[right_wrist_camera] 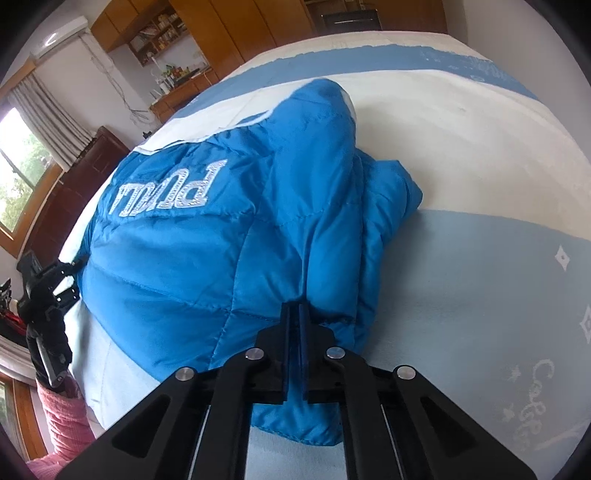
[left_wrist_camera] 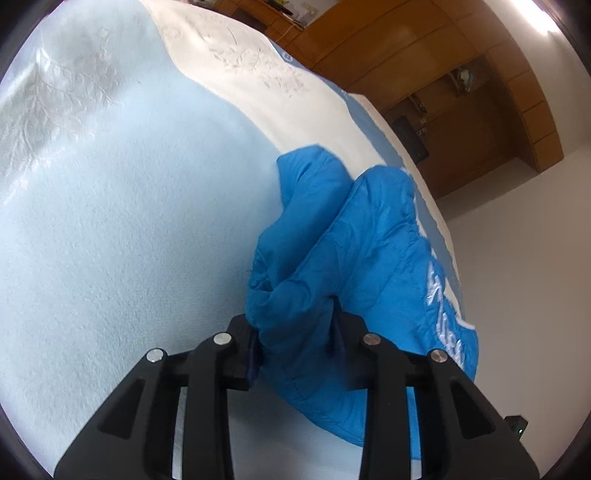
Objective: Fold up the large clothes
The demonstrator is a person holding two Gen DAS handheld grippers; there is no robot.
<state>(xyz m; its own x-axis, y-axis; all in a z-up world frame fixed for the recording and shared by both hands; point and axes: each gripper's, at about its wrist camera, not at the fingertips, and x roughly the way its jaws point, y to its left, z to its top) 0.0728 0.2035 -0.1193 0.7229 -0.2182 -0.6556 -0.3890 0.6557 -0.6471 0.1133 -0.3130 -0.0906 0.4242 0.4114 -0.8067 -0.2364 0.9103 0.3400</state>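
A bright blue puffer jacket (left_wrist_camera: pixel 354 251) with white embroidered lettering lies bunched on a bed. My left gripper (left_wrist_camera: pixel 295 325) is shut on a thick fold of it, fabric bulging between the black fingers. In the right wrist view the jacket (right_wrist_camera: pixel 207 251) fills the middle, its lettering upside down. My right gripper (right_wrist_camera: pixel 294 314) is shut on a thin edge of the jacket, jaws nearly touching. The left gripper (right_wrist_camera: pixel 64 280) shows at the jacket's far left edge, held by a hand with a pink sleeve.
The bed cover (left_wrist_camera: pixel 129 221) is pale blue with a cream band (right_wrist_camera: pixel 461 147) and white embroidery. Wooden cabinets (left_wrist_camera: pixel 443 74) and shelves (right_wrist_camera: pixel 162 33) stand beyond the bed. A window (right_wrist_camera: pixel 22 173) with curtains is at the left.
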